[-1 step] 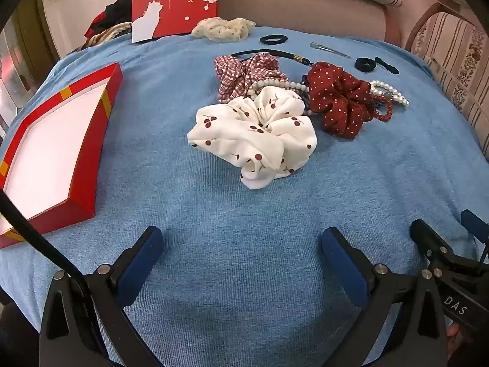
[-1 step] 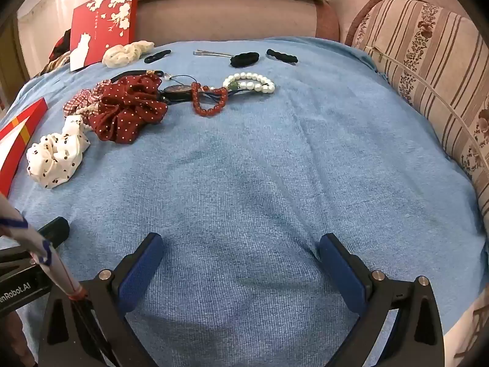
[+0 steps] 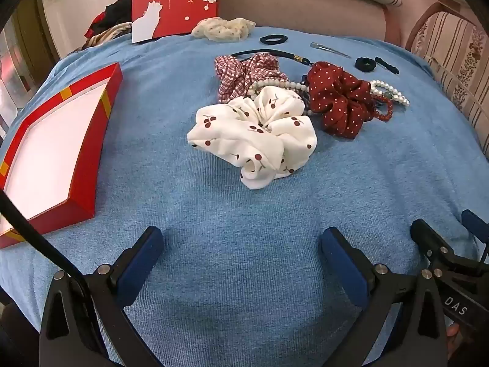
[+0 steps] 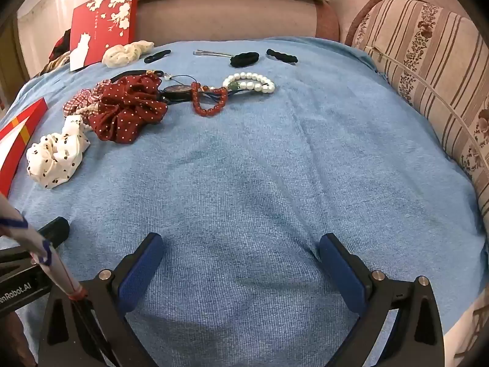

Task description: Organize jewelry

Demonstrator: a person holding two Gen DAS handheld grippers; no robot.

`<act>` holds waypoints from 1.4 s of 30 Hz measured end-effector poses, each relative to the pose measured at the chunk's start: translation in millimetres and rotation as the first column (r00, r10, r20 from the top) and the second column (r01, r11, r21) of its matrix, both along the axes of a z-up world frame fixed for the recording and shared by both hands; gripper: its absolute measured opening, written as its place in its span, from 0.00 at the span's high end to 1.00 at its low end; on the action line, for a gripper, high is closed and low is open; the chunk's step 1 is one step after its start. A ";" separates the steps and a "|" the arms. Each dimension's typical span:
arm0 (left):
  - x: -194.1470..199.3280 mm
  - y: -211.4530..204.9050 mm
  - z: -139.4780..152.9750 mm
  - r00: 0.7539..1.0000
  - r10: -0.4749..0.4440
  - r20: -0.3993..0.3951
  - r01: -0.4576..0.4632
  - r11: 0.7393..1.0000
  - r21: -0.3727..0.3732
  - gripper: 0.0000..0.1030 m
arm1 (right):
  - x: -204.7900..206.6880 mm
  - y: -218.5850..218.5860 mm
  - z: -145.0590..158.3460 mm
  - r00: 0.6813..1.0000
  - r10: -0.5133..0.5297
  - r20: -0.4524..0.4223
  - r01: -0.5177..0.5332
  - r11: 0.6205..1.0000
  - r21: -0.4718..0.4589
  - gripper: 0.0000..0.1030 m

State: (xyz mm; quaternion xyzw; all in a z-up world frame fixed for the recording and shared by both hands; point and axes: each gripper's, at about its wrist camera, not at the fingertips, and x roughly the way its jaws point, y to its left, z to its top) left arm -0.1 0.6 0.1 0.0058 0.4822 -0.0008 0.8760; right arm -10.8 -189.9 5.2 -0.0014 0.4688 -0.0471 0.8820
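Lying in a loose heap on the blue blanket, the jewelry and hair things sit toward 12 o'clock from both grippers. In the left wrist view, nearest is the white scrunchie printed with dark red cherries, a crumpled ring of cloth whose long axis runs from 10 to 4 o'clock. Touching it at 1 o'clock is the red scrunchie with white dots; at 11 o'clock lies the checked scrunchie, red and white. A string of white beads runs between them, roughly 9 to 3 o'clock. At 3 o'clock of the red scrunchie lie a pearl bracelet and a red bead bracelet, side by side. Farther off toward 12 o'clock are a cream scrunchie, a black hair tie and a metal clip whose long axis points from 10 to 4 o'clock.

The open red box, white inside, lies at 9 o'clock of the heap, well apart from it; its long side runs from 7 to 1 o'clock. Its lid, with white blossoms and a cat shape, stands upright at the far edge.

The left gripper and right gripper both have their blue fingers spread wide with nothing between them, over bare blanket, well short of the heap.
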 end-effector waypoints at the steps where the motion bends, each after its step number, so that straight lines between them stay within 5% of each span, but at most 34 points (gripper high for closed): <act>1: -0.1 0.9 0.2 1.000 -0.001 0.004 0.001 1.000 0.001 0.00 | -0.1 -0.1 0.0 1.000 -0.001 0.001 0.001 1.000 -0.001 0.00; 21: 1.5 16.2 11.2 0.999 0.026 -0.036 -0.026 1.000 0.002 0.00 | 1.0 -0.7 -2.1 1.000 0.004 -0.017 -0.004 1.000 -0.006 0.00; 27: 9.1 35.6 19.3 0.996 0.064 -0.059 -0.071 0.992 -0.109 0.00 | 0.0 1.0 -2.9 1.000 0.003 -0.012 -0.004 1.000 -0.013 0.00; 33: 23.1 26.7 28.0 1.000 -0.001 -0.028 -0.003 0.986 -0.167 0.00 | -0.3 0.1 -2.8 1.000 0.006 -0.014 -0.006 1.000 -0.011 0.00; 37: 40.0 48.3 30.0 0.997 0.074 -0.039 -0.079 0.982 -0.173 0.00 | 0.3 -0.5 -2.6 1.000 0.007 -0.018 -0.007 1.000 -0.011 0.00; 42: 38.2 87.9 26.2 0.982 0.166 -0.088 -0.181 0.959 -0.217 0.20 | 0.5 -0.1 -2.5 1.000 0.006 -0.015 -0.006 1.000 -0.014 0.00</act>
